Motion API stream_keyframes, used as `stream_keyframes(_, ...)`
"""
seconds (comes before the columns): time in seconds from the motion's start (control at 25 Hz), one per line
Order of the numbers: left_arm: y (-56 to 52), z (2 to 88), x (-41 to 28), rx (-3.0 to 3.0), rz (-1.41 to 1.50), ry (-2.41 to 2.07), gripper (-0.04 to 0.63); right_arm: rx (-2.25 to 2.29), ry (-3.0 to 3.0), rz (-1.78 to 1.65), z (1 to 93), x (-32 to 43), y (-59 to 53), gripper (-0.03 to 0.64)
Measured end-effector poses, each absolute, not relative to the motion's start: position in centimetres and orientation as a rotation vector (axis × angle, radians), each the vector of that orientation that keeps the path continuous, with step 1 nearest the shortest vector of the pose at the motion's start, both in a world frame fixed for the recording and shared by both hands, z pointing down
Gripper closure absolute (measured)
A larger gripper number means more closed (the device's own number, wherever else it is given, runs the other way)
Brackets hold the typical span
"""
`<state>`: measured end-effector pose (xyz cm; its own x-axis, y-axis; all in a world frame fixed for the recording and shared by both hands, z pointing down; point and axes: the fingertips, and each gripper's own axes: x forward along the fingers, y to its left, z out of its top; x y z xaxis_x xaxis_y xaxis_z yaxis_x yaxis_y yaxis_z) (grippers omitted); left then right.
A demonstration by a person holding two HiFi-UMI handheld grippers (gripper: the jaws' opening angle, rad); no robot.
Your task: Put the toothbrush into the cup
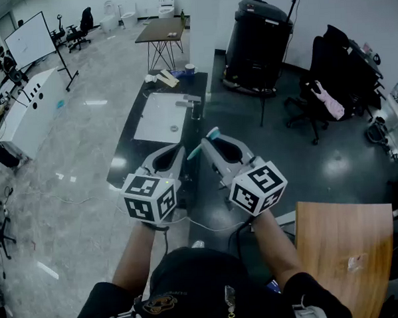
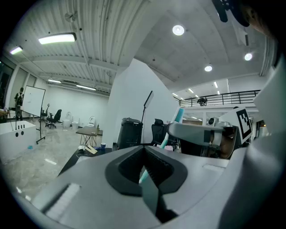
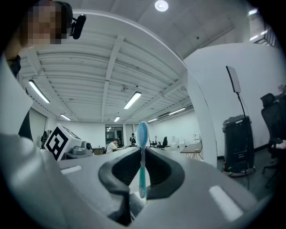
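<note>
A teal toothbrush (image 1: pixel 202 145) is pinched in my right gripper (image 1: pixel 212 142), which is shut on its handle. In the right gripper view the toothbrush (image 3: pixel 142 165) stands upright between the jaws, bristle head on top. My left gripper (image 1: pixel 182 149) is held beside it with its tips together. The brush's lower end (image 2: pixel 144 175) shows in the hollow behind the left gripper's (image 2: pixel 143 147) tips; I cannot tell if it touches them. A small cup (image 1: pixel 190 69) stands at the far end of the dark counter (image 1: pixel 129 152), well beyond both grippers.
The counter carries a white sink basin (image 1: pixel 158 117) with a faucet (image 1: pixel 191 103). A black bin (image 1: pixel 256 42) and an office chair (image 1: pixel 321 82) stand to the right. A wooden table (image 1: pixel 343 247) is at the near right and a whiteboard (image 1: pixel 30 39) at the far left.
</note>
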<state>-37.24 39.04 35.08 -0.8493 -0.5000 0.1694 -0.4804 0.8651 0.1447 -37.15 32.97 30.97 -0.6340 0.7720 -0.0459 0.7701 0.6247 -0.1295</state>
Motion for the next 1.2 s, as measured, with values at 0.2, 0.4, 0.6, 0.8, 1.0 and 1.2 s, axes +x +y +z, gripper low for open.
stream_keyframes(0.2,39.0,34.8,-37.1,0.772,-0.139,-2.836,0.588,-1.341,-2.819,0.198,30.8,-36.9,33.3,0.583)
stream_keyframes(0.4,38.7,34.9,-37.1,0.79,-0.137,-2.833,0.588,-1.323,-2.822,0.196,31.0,-37.0,33.0,0.583)
stream_keyframes(0.6,38.0,34.9,-37.0,0.822,-0.127,-2.82,0.588,-1.297,-2.829,0.202,31.2,-36.8,32.4,0.584)
stream_keyframes(0.8,36.9,34.9,-36.6,0.876,-0.115,-2.8,0.588,-1.263,-2.83,0.22,31.3,-36.7,31.5,0.584)
stream_keyframes(1.0,34.9,35.3,-36.4,0.958,-0.107,-2.766,0.588,-1.183,-2.862,0.211,31.7,-36.5,29.6,0.584)
stream_keyframes(1.2,30.2,35.7,-35.8,1.119,-0.107,-2.7,0.588,-1.01,-2.918,0.209,32.3,-35.6,24.9,0.586)
